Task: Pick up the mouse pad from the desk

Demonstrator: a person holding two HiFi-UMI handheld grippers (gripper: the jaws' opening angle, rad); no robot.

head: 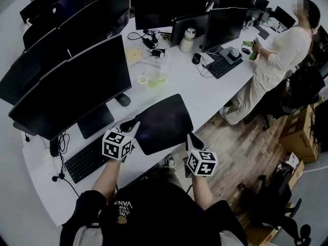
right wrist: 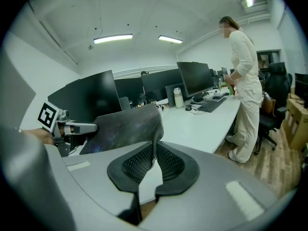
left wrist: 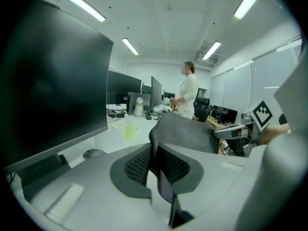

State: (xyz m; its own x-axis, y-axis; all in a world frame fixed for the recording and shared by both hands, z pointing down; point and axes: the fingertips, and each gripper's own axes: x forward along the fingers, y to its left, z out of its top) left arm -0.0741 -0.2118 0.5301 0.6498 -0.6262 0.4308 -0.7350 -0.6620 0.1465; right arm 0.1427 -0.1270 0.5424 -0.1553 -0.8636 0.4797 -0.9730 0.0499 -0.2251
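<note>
The dark mouse pad [head: 163,123] hangs off the white desk [head: 205,94] over its front edge, held at its two near corners. My left gripper [head: 134,125] is shut on its left corner, and in the left gripper view the pad's edge [left wrist: 192,134] runs between the jaws [left wrist: 156,165]. At the right corner my right gripper [head: 191,138] is shut on it as well. The pad [right wrist: 125,129] rises from those jaws [right wrist: 155,165] in the right gripper view. Each gripper view shows the other gripper across the pad.
A large monitor [head: 72,88] stands at the left with a keyboard [head: 86,160] and a mouse [head: 123,100] near it. A green cup [head: 155,77] sits behind the pad. A person [head: 277,65] stands at the desk's right end. Chairs and cardboard boxes [head: 297,132] are on the floor.
</note>
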